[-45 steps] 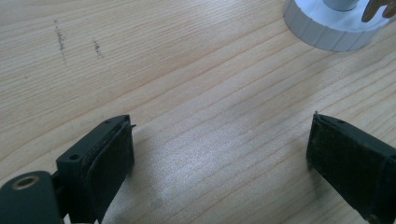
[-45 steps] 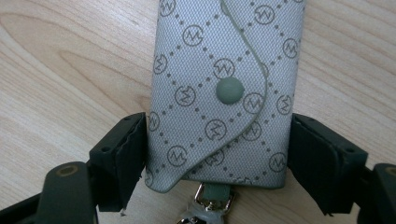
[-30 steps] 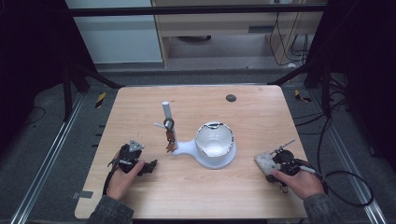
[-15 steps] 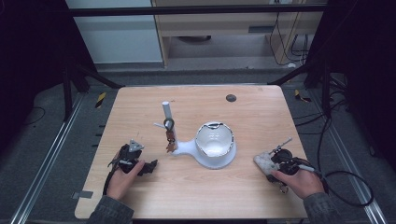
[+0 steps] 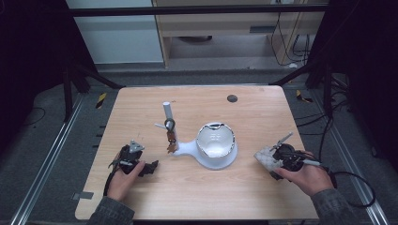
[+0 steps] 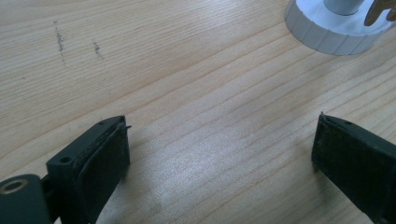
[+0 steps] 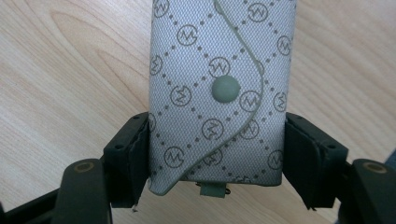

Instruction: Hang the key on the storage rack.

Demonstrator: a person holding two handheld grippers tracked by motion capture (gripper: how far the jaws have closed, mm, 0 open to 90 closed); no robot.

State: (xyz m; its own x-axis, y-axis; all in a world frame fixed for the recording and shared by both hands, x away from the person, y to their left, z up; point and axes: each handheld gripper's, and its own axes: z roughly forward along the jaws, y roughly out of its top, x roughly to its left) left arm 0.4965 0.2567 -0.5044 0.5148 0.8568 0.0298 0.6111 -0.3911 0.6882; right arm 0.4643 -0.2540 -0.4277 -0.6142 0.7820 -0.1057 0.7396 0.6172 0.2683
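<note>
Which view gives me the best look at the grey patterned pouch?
The right gripper view: the pouch is close up between the right gripper jaws, which press its sides, with its snap button and flap plain. The high view shows the pouch as a small grey patch at that gripper's tip.

We count two handheld grippers, the left gripper (image 5: pixel 149 167) and the right gripper (image 5: pixel 266 158), one patterned grey key pouch (image 7: pixel 219 93), one white bowl (image 5: pixel 215 140) beside one white stand (image 5: pixel 185 148), and one wooden table (image 5: pixel 197 187).
</note>
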